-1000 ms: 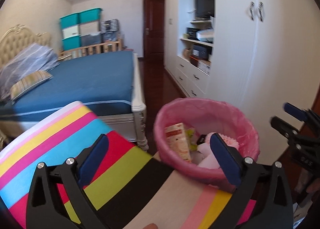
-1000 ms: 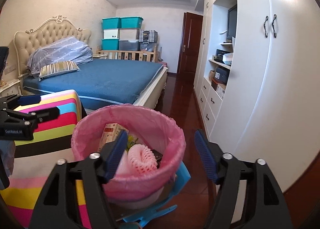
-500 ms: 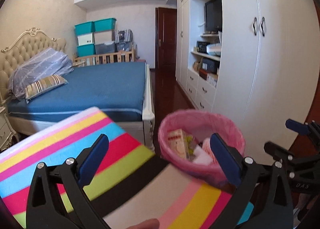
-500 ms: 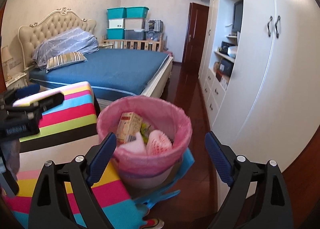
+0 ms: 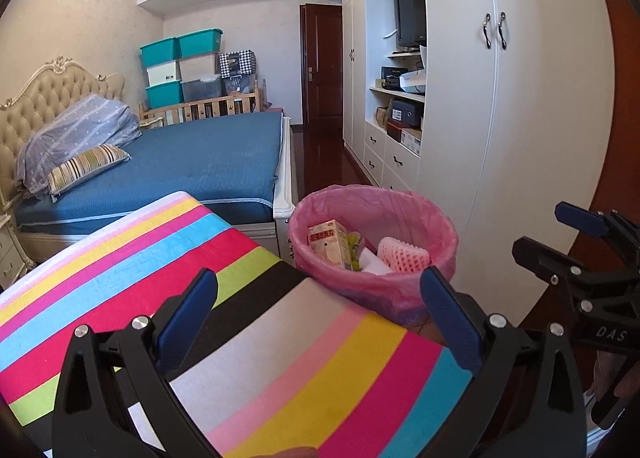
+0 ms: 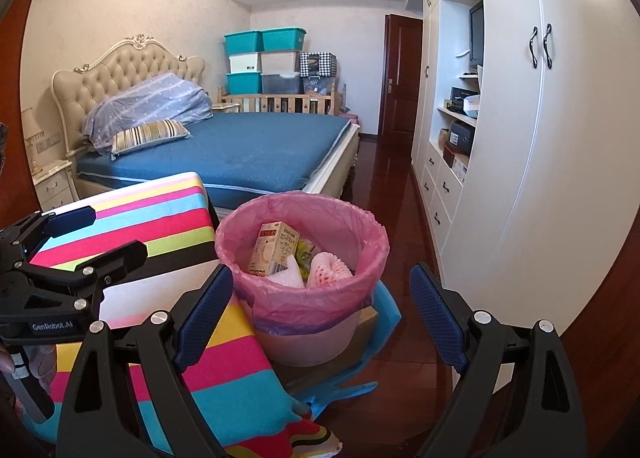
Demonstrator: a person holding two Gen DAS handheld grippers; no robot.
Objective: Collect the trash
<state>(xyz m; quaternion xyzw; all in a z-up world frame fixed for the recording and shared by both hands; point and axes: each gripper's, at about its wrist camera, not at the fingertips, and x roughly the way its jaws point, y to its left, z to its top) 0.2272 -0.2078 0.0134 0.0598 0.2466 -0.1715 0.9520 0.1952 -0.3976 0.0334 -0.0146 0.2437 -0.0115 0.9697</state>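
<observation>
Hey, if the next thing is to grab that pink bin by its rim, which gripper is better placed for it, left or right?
Probably the right gripper: it is open, empty, and the pink bin sits almost straight ahead between its fingers. The left gripper is open too, but over the striped cloth, bin off to its right.

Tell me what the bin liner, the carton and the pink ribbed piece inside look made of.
Bin liner: thin, translucent pink plastic film, crinkled, folded over the rim. Carton: printed, coated paperboard with crisp folded edges, probably a drink box. Pink ribbed piece: looks like soft foam netting, matte and springy, likely a fruit sleeve.
</observation>
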